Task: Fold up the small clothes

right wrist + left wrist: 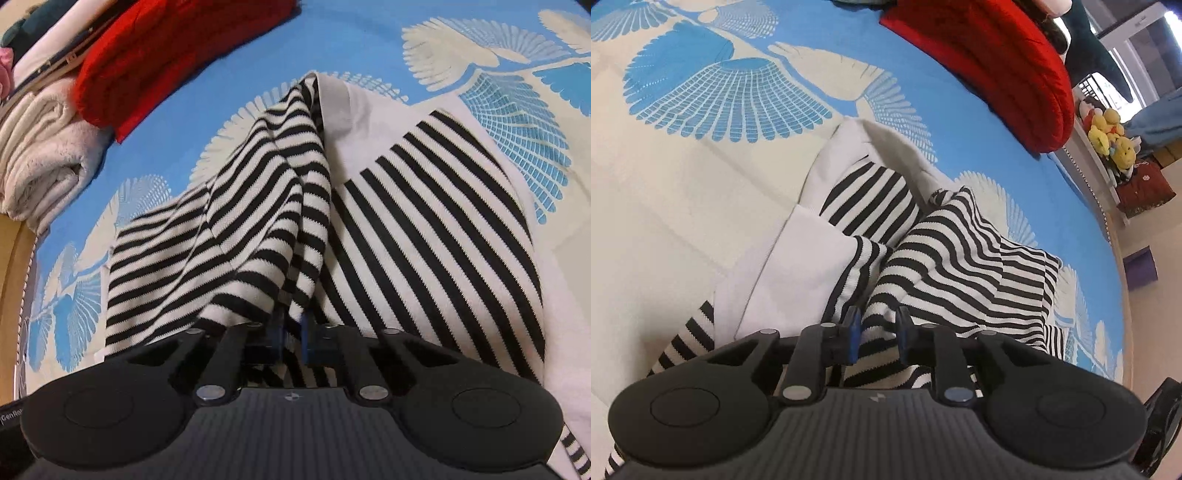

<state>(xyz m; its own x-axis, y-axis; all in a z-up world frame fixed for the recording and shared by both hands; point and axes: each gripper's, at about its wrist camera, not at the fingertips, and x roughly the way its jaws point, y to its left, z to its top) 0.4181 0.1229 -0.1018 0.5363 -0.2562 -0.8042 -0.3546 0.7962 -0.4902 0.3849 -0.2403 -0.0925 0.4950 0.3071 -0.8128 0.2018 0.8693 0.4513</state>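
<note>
So the striped top [424,229] lay rumpled on the bed [683,206], barely half folded. My right gripper [293,328] had pinched shut on its striped cloth; my left gripper [877,332] stood narrowly open astride a fold, squaring-up still ahead.

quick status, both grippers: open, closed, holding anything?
Left gripper: jaws slightly apart, striped garment between them; grip cannot be told.
Right gripper: closed, pinching a fold of the striped garment.
</note>
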